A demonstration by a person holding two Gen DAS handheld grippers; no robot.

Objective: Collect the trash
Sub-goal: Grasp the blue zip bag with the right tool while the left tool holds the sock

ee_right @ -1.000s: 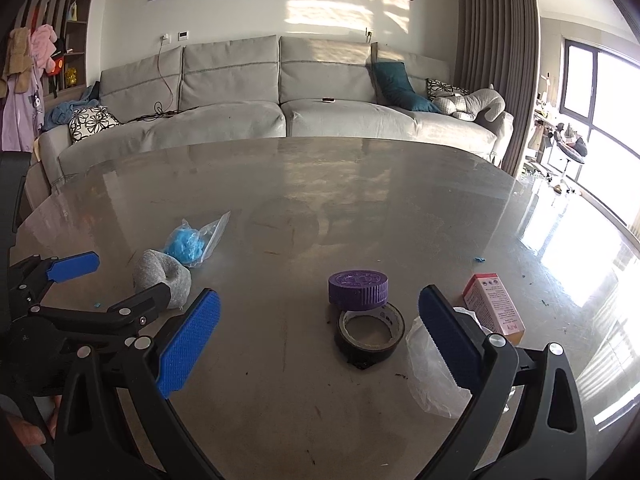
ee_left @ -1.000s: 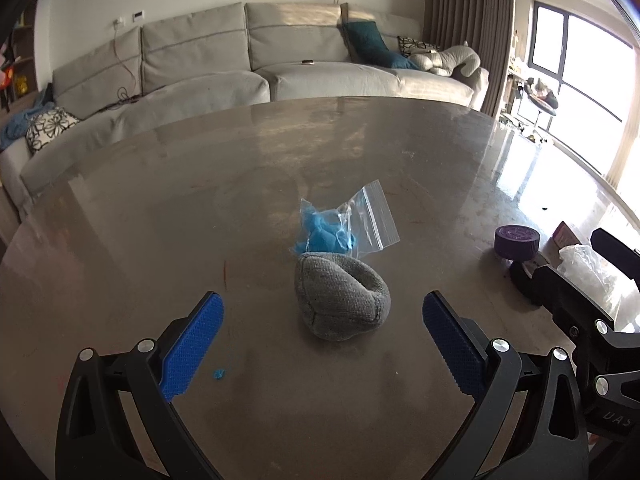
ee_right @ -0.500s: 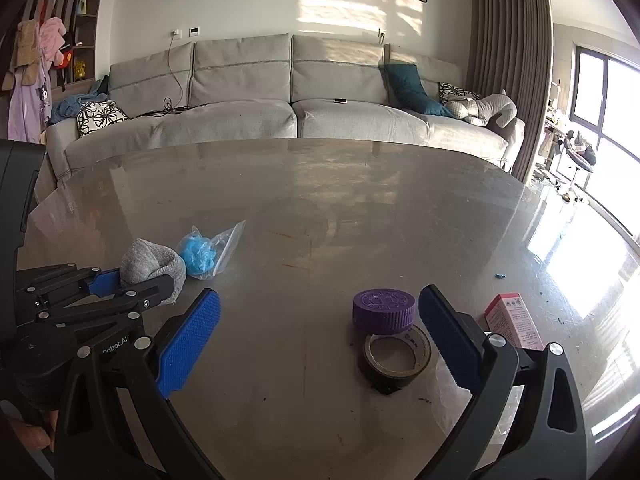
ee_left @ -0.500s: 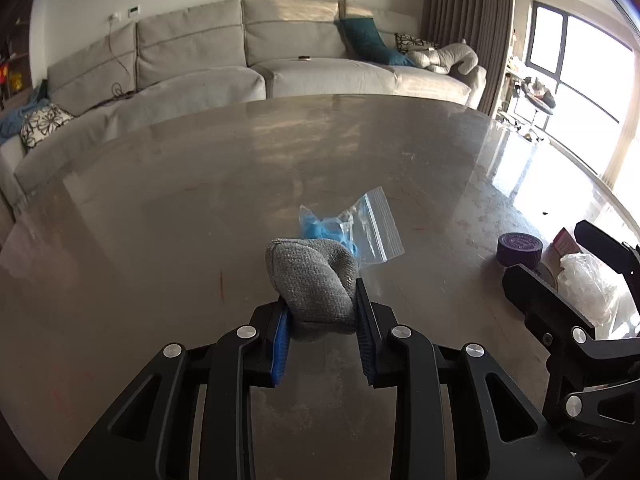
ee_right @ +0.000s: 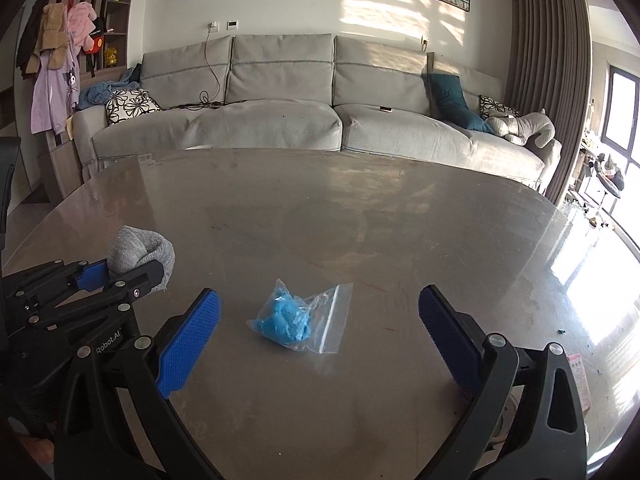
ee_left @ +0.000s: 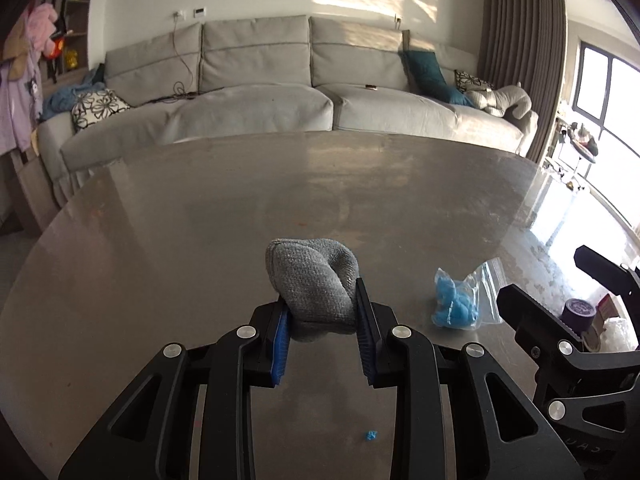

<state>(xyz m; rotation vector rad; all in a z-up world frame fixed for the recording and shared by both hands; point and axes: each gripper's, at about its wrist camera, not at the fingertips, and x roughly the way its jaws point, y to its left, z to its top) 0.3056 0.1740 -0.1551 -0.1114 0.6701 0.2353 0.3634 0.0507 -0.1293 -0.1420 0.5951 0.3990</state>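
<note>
My left gripper [ee_left: 322, 312] is shut on a grey balled sock [ee_left: 314, 280] and holds it above the grey table [ee_left: 200, 240]. The sock also shows in the right wrist view [ee_right: 138, 252], at the left. A clear zip bag with crumpled blue material [ee_right: 298, 320] lies on the table between the blue pads of my open right gripper [ee_right: 318, 334], a little ahead of them. In the left wrist view the bag [ee_left: 460, 300] lies to the right of the sock, near the right gripper's black frame.
A purple lid [ee_left: 578, 312] on a tape roll, a small carton and a clear plastic bag sit at the far right behind the right gripper. A pink-white carton [ee_right: 580, 376] lies at the right edge. A tiny blue scrap [ee_left: 371, 435] lies on the table. A grey sofa [ee_right: 280, 120] stands beyond.
My left gripper closed on the grey sock, lifted it and moved left. My right gripper swung left from the tape roll and lid to face the blue zip bag.
</note>
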